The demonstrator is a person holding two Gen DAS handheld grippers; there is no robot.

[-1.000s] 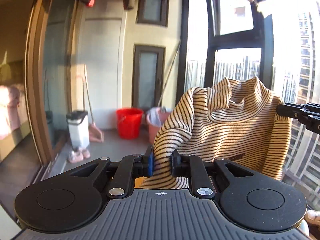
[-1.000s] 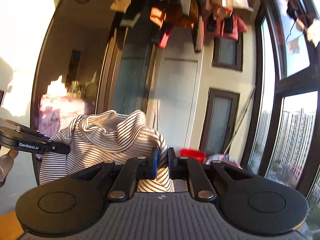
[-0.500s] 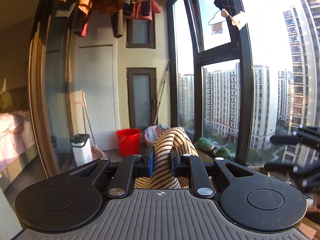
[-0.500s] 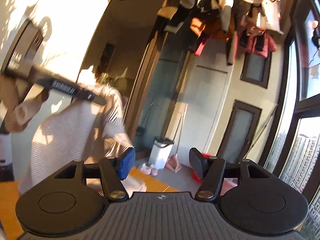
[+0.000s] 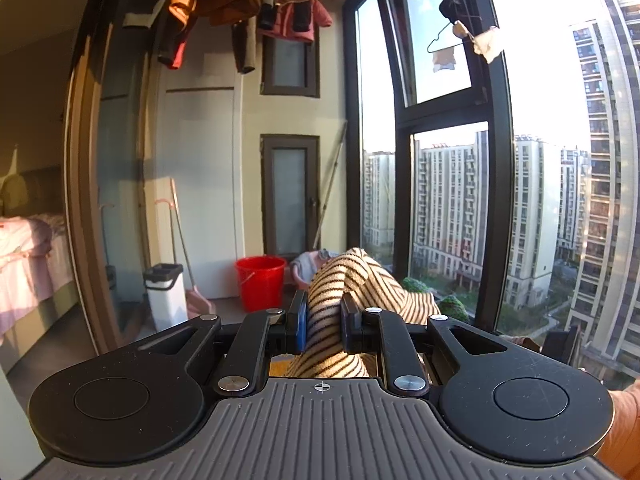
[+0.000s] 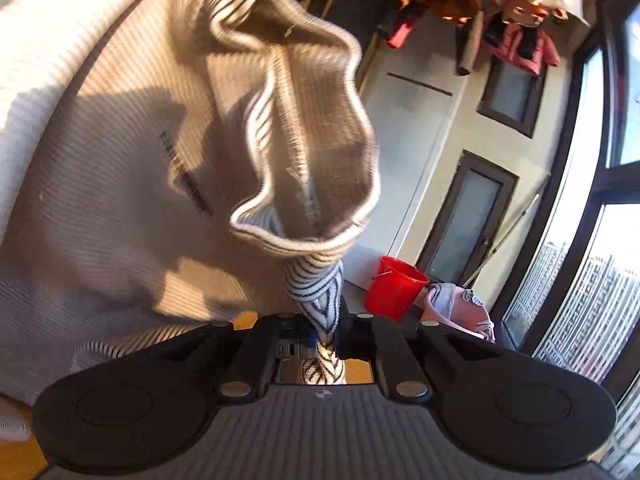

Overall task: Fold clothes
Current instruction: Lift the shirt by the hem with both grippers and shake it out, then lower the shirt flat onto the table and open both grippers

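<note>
The garment is a cream sweater with thin dark stripes. In the left wrist view my left gripper (image 5: 323, 322) is shut on a bunched fold of the striped sweater (image 5: 352, 280), which drapes down to the right. In the right wrist view my right gripper (image 6: 323, 332) is shut on a pinched part of the same sweater (image 6: 120, 160); its open collar (image 6: 304, 128) stands above the jaws and the blurred body fills the left of the view. The right gripper's edge (image 5: 560, 344) shows low right in the left view.
A red bucket (image 5: 261, 282), a pink basin (image 6: 456, 308) and a white bin (image 5: 166, 296) stand on the balcony floor. Clothes (image 5: 248, 4) hang overhead. Tall windows (image 5: 452, 200) lie to the right. A wooden table surface (image 6: 20, 452) shows below.
My right gripper, open half a second ago, has shut on the sweater near its collar. The left gripper keeps its hold and the sweater now hangs close before the right camera.
</note>
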